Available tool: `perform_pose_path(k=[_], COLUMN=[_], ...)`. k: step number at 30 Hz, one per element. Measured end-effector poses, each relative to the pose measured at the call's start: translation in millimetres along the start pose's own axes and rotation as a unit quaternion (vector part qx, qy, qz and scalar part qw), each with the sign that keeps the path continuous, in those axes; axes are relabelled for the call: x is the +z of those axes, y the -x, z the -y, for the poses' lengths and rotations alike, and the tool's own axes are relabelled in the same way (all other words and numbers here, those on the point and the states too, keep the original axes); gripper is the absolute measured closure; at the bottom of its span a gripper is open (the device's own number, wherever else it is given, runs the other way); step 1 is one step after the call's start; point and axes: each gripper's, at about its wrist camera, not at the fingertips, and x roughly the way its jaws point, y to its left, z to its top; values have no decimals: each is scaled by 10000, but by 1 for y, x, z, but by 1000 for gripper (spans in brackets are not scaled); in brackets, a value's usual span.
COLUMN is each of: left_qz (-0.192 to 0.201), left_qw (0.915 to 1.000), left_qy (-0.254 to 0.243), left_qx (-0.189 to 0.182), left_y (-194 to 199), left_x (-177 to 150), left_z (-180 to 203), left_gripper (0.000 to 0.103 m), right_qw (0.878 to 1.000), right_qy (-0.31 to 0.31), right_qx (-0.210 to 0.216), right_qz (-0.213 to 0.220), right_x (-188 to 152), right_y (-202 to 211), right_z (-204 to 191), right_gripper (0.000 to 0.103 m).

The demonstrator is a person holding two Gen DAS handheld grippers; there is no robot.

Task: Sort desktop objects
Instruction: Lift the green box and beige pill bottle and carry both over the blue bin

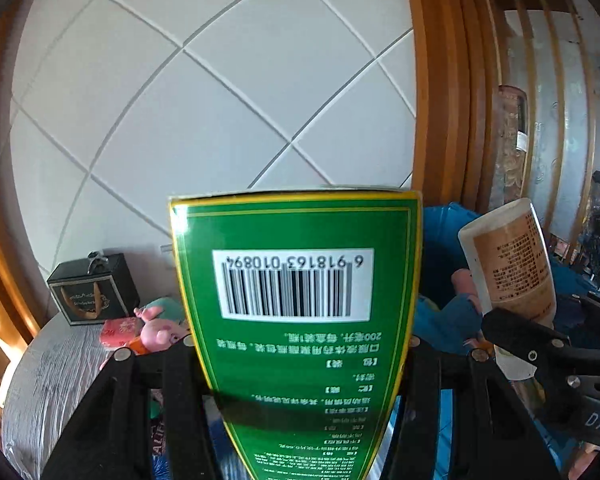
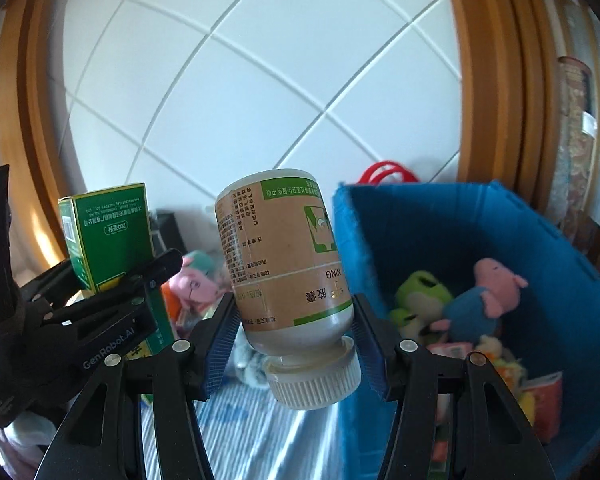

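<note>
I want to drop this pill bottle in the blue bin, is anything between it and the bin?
Nothing visible blocks it. The pill bottle, held cap-down in the right gripper, hangs just left of the blue bin, whose top is open. Plush toys lie inside.

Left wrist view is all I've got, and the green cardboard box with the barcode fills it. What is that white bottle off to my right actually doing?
Observer: The white plastic bottle with the tan label is clamped in the right gripper, cap end toward the camera, so it is upside down.
Operator: What's inside the blue bin? I see only an edge.
Observer: The blue fabric bin holds soft toys: a green frog plush and a pink pig plush in a blue outfit.
Operator: Anything behind the bin?
Observer: Red loop handles stick up behind its back wall; what they belong to is hidden.
</note>
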Motion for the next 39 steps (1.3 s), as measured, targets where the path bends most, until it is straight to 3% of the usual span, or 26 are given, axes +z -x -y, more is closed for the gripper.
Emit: perform_pose_path(k=[5,9,13,17,21,27,39], left_qz=[170,47,-474,-1022,-1669,-2183,-2250], left_qw=[9991,9974,9933,9878,9774,9674,9682], left_qy=[-83,-129,-172,-316,-395,-630,-515], left_qx=[-390,-713,-1038,-1136,-1238,-1118,-961], left_y=[6,2,-16,-38,-65,-88,-88], left_x=[31,45,49,38,20,3,-15], left_z=[68,125,180,227,262,295,297], left_gripper=[51,51,51,51,51,50,47], right_qw=[9986,9961,9930,9893,9856,9803,9690], right_qy=[-87,-183,-250,-286,-354,-308,44], right_qx=[-426,-840,-1151,-1375,-1481,-1432,-1303], right_qz=[289,209,-63,-398,-742,-1321,-2098], right_x=[16,17,9,-3,-20,-43,-74], right_y=[39,52,55,53,40,24,3], right_z=[55,110,165,212,250,279,291], right_gripper=[47,48,47,48,47,47,47])
